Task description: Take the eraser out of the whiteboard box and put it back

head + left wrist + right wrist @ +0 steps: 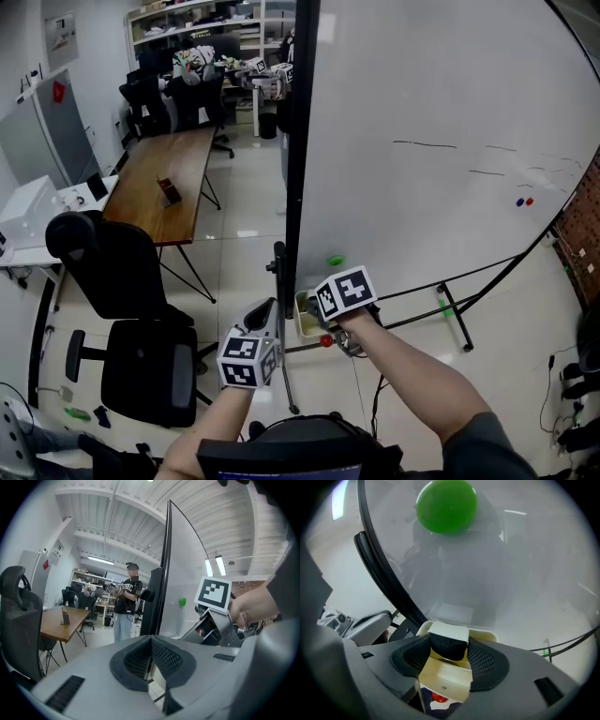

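Right gripper (448, 649): pads clasp eraser (448, 632) at far end of box (443, 679), box against whiteboard (422, 94) lower left edge. Left gripper (151, 639): clenched, empty, just beside. Open floor (244, 225) left.

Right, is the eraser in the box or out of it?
Partly in, it seems: the eraser has its black felt down inside the cream box, white top above the rim, between the jaws of the right hand-held gripper.

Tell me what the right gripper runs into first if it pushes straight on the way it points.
The right gripper holds the eraser between its jaws. Pushed straight on, it would likely meet the cream box first, with the whiteboard just behind. Depth is unclear.
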